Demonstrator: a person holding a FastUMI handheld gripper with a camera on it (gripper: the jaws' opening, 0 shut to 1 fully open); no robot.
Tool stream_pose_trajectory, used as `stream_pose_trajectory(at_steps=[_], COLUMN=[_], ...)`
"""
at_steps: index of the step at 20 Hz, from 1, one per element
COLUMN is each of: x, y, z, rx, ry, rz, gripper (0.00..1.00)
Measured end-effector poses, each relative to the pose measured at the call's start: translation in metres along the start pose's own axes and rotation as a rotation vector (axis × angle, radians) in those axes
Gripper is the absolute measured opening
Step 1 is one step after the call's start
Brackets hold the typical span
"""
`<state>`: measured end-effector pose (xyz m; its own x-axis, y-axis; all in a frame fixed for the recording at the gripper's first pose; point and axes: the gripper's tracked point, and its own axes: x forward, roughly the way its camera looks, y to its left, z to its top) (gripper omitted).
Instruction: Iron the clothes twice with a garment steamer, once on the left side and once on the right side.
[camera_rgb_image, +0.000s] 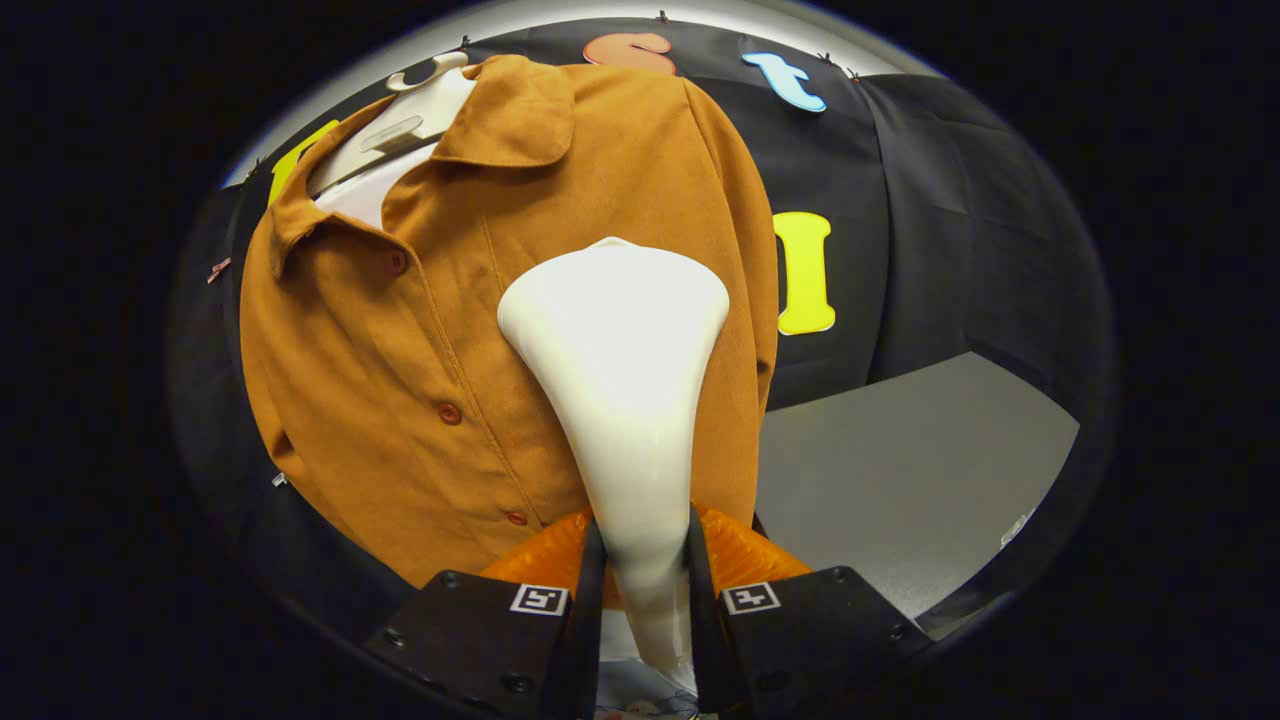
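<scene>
A rust-orange button-up shirt (420, 330) hangs on a white hanger (405, 125) against the black cloth wall. The white garment steamer (620, 370) runs up from between my fingers, its wide head lying against the shirt's front, on the panel to the right of the button placket. My gripper (645, 590) is shut on the steamer's narrow neck, with both fingers pressing its sides. Several dark-red buttons (449, 413) run down the placket, left of the steamer head.
A grey tabletop (920, 470) lies to the right of the shirt, below the black cloth wall (960, 230). Something orange and translucent (745, 555) sits just behind my fingers at the steamer's base.
</scene>
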<state>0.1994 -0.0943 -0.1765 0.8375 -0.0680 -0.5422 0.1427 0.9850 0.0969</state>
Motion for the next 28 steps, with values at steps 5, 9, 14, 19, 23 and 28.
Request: stream_pose_trajectory(at_steps=[5, 9, 14, 19, 23, 28], x=[0.020, 0.030, 0.036, 0.037, 0.039, 0.025], y=[-0.010, -0.018, -0.026, -0.033, -0.035, -0.038], z=[-0.040, -0.069, -0.091, -0.124, -0.144, -0.148], rx=[0.000, 0.003, 0.008, 0.001, 0.024, 0.022], ry=[0.114, 0.197, 0.268, 0.342, 0.397, 0.413], rz=[-0.016, -0.034, -0.048, -0.059, -0.062, -0.075], gripper=[0.41, 0.41, 0.41, 0.42, 0.42, 0.42])
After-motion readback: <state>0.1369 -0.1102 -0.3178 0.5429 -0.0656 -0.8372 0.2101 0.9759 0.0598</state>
